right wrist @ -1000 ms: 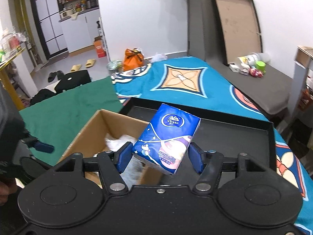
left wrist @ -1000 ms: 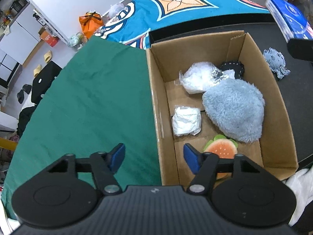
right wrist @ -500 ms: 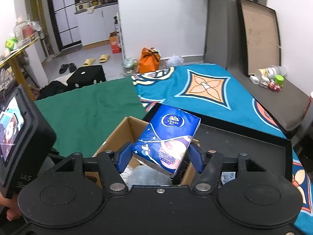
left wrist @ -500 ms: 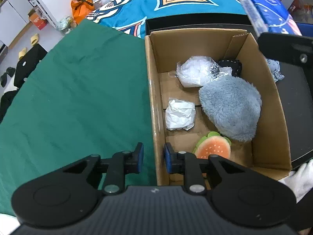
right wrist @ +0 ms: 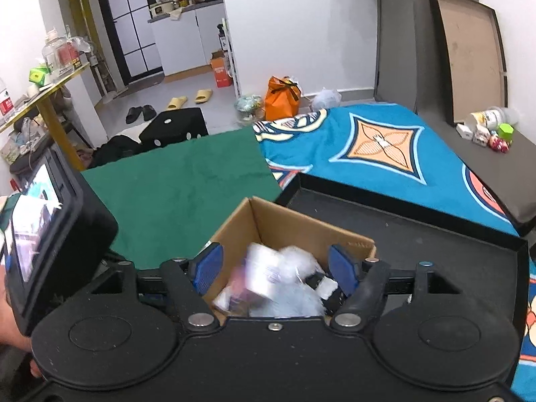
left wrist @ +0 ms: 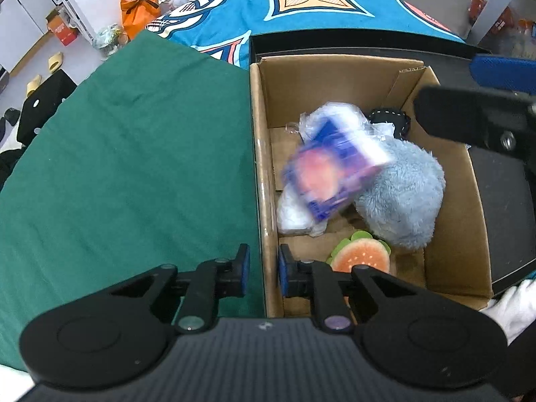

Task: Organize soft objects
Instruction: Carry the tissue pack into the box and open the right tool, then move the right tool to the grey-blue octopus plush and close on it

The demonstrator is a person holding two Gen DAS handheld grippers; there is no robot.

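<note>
**Left wrist view: tissue pack dropping into the box, right jaws just let go**

The left wrist view shows the blue tissue pack [left wrist: 335,174] blurred, above the white bags inside the cardboard box [left wrist: 449,254], next to the fluffy blue plush [left wrist: 405,197]. It lies tilted, its long axis running from the box's far middle down toward the left wall. The right hand-held gripper [right wrist: 273,269] sits directly above it; its jaws have just been opening and now stand apart with nothing between the pads, the pack below them. The left hand-held gripper [left wrist: 263,269] has just been closing and is clamped on the box's left wall, one pad outside over the green cloth [left wrist: 134,154], one inside, near the burger plush [left wrist: 360,258].

What matters next, as I judge it: remaining soft things lie to the right of the box, on the black tray [right wrist: 435,234], so the right hand is nearer them, while the left steadies the box.
</note>
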